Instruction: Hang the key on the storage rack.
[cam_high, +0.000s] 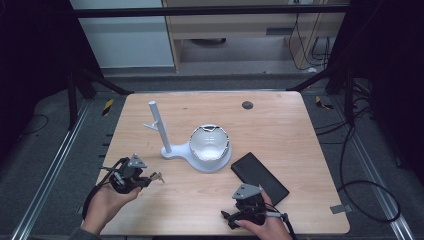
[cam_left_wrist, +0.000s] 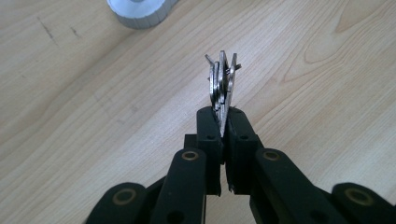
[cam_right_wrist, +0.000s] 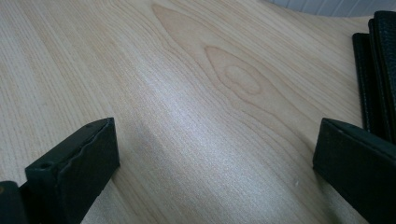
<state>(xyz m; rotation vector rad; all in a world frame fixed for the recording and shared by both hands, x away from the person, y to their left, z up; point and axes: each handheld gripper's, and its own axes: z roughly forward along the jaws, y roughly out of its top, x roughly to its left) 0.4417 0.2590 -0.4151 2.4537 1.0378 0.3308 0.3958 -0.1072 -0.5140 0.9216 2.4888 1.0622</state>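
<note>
Left gripper view shows your left gripper (cam_left_wrist: 223, 122) pinching what look like small metal keys (cam_left_wrist: 222, 81), probably bound for the white stand's (cam_high: 161, 131) peg nearby.

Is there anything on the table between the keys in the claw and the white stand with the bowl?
No, just bare wood. In the high view, the keys in the left claw and the white stand have empty table between them.
</note>
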